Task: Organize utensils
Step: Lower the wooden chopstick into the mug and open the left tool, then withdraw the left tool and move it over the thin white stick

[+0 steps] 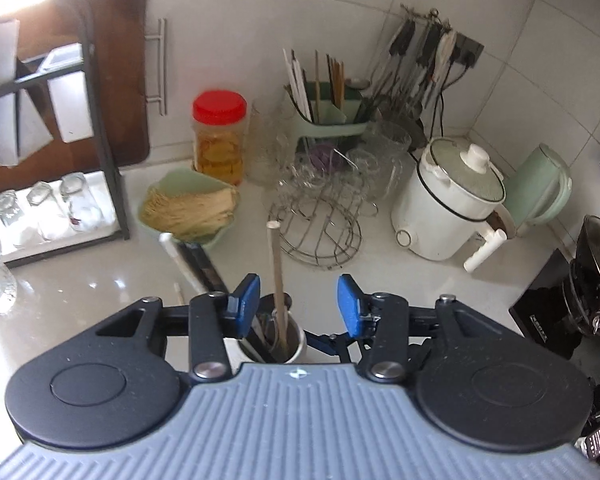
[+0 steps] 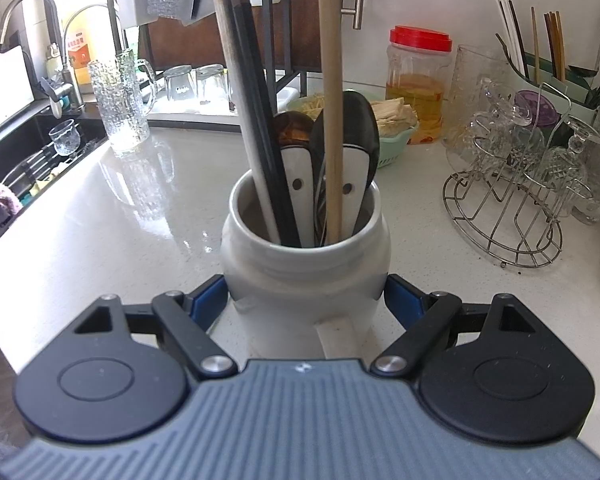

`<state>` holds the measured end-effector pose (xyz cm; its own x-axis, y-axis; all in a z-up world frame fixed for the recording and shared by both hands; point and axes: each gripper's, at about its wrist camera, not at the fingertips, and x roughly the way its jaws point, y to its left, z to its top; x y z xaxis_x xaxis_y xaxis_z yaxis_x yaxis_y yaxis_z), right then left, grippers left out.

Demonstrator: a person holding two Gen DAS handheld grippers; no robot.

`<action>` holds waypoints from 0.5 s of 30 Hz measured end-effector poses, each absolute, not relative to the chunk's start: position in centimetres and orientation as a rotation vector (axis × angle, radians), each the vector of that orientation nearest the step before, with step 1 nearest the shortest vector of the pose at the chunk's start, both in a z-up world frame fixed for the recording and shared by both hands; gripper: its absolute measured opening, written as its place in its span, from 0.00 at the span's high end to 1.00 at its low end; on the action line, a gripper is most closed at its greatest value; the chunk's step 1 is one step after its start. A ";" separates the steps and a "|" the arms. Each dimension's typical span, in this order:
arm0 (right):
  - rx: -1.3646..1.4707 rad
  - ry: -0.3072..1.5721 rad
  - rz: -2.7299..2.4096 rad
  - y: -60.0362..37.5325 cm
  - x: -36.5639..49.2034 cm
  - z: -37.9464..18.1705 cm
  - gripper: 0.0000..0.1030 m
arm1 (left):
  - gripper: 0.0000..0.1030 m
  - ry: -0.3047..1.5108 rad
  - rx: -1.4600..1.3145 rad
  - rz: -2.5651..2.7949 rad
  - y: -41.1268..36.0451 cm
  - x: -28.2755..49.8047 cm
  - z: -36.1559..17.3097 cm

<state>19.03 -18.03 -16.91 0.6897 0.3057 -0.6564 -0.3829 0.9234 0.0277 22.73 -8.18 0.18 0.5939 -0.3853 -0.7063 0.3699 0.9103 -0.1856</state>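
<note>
My left gripper [image 1: 298,306] hovers above the white ceramic jar [image 1: 274,346], its blue pads spread apart with the pale wooden stick [image 1: 278,280] standing free between them, touched by neither pad. My right gripper [image 2: 306,300] pinches the same jar [image 2: 306,264] low on its belly, one blue pad pressed against each side. The right wrist view alone shows the jar's contents in detail: the wooden stick [image 2: 332,120], a pale handle with dark chopsticks [image 2: 256,140] leaning left, and two spoons [image 2: 356,140] with white handles and dark bowls turned upward. It alone also shows the black sink [image 2: 32,160] at the left edge of the counter [image 2: 160,208], a tap, and a textured glass pitcher [image 2: 118,100] near the sink. The left wrist view alone shows the back right corner of the counter [image 1: 80,292]: a white cooker [image 1: 446,208] with a glass lid, a green kettle [image 1: 540,184], and utensils hanging on the tiled wall [image 1: 416,56]. Both views show the red-lidded jar [image 1: 219,136], the green bowl of pale strips [image 1: 188,208], the wire glass rack [image 1: 322,216] and the green chopstick holder [image 1: 330,120] along the counter's back edge.
</note>
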 end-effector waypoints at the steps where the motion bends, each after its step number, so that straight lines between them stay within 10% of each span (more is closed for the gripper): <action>1: -0.114 0.712 0.383 -18.0 19.0 -16.9 0.15 | 0.47 0.817 -0.027 -0.433 -7.8 22.5 0.4; 15: -0.103 0.722 0.354 -18.0 19.3 -16.8 0.15 | 0.35 0.803 -0.055 -0.198 -1.3 21.0 -1.6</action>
